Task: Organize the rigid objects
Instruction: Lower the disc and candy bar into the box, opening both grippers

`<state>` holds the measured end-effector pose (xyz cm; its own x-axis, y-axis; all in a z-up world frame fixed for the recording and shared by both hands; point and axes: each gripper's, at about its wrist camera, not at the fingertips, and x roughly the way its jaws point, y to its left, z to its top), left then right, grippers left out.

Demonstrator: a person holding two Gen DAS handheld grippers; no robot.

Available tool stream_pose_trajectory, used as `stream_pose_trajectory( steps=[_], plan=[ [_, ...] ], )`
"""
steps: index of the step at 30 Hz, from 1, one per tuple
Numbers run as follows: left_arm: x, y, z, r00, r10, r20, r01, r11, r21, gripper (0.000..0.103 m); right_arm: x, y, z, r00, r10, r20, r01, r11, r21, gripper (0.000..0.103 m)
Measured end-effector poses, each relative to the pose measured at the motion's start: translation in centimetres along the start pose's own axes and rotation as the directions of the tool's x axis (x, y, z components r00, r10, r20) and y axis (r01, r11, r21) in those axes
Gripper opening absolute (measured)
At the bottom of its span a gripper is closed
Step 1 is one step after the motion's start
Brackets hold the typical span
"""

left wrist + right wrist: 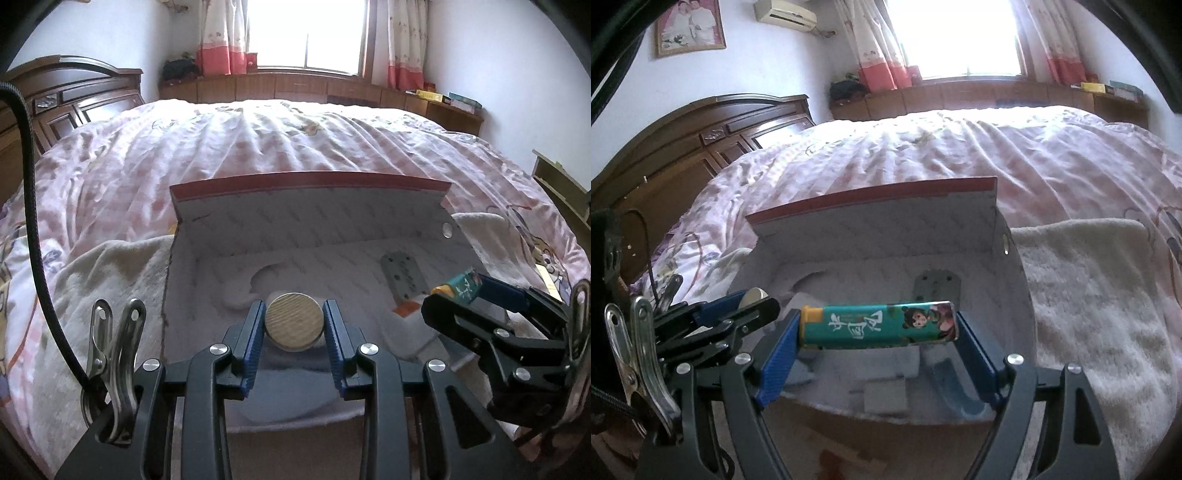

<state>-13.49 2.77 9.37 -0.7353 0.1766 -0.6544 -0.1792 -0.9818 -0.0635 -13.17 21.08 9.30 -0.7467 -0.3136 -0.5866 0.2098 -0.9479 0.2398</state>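
Observation:
My left gripper (pixel 294 325) is shut on a round gold disc (pixel 294 322), held over the open white box (pixel 295 221) with a red-edged lid. My right gripper (pixel 879 326) is shut on a teal lighter (pixel 879 325) with an orange cap and a cartoon print, held crosswise over the same box (pixel 875 236). The right gripper also shows in the left wrist view (pixel 458 291), at the box's right side, with the lighter (pixel 460 286) in it. The left gripper shows at the left of the right wrist view (pixel 750 301). A grey perforated metal plate (pixel 402 275) lies inside the box (pixel 936 286).
The box sits on a cream towel (pixel 1089 288) on a pink patterned bed (pixel 277 133). A dark wooden headboard (pixel 701 147) is at the left. A wooden window ledge (pixel 295 85) runs behind the bed, with books (pixel 461 99) at its right end.

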Motion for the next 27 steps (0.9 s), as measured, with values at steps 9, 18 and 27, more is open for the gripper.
stream_pose_trajectory(
  steps=[9,18,27],
  plan=[
    [2.7,0.4,0.5,1.000,0.003,-0.031,-0.003,1.000,-0.010,0.032,2.5,-0.8,0.5,0.999,-0.042,-0.022,0.042,0.999,0.002,0.084],
    [4.1,1.1,0.3,0.998,0.003,-0.058,-0.005,0.999,-0.034,0.032,3.7,-0.9,0.4,0.995,-0.094,-0.025,0.093,0.995,-0.022,0.084],
    [4.2,1.6,0.3,0.998,0.020,-0.065,-0.023,0.998,-0.055,0.041,4.1,-0.5,0.3,0.992,-0.126,-0.025,0.125,0.991,-0.048,0.085]
  ],
)
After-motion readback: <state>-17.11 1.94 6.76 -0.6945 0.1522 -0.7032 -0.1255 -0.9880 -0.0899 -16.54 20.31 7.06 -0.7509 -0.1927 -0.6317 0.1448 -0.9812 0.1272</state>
